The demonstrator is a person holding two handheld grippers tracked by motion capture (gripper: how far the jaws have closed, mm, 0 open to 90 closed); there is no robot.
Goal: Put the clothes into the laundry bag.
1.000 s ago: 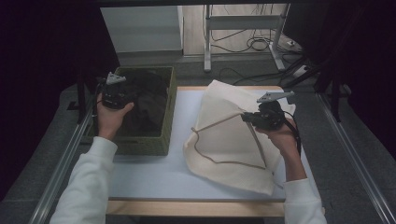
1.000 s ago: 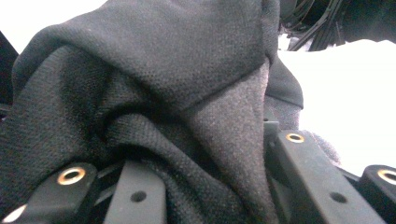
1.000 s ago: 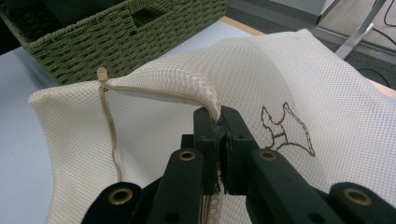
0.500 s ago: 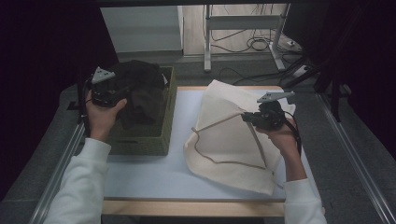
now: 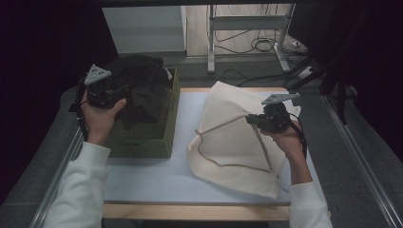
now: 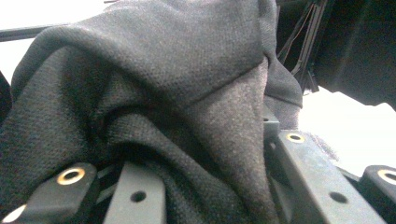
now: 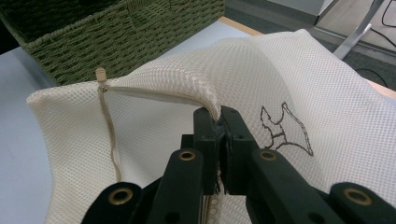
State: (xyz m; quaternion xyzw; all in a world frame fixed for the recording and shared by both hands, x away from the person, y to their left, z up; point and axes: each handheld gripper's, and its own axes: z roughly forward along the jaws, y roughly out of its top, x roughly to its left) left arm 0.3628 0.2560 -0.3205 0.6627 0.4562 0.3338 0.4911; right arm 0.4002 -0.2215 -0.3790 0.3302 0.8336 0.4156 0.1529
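Left gripper (image 5: 105, 90) clamps dark knit garment (image 5: 142, 90), bunched above green woven rectangular basket (image 5: 142, 142) at table's left. Right gripper (image 5: 266, 121) pinches rim of cream mesh laundry bag (image 5: 233, 142) lying beside basket.

high: overhead, facing forward-down | gripper views: close along jaws | shared: mesh bag (image 5: 237, 142), basket (image 5: 142, 142)

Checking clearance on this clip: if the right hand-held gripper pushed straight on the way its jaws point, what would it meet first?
The right hand-held gripper is shut on the rim of the white mesh bag, so more bag comes first. Beyond it, probably the green wicker basket, though depth is unclear.
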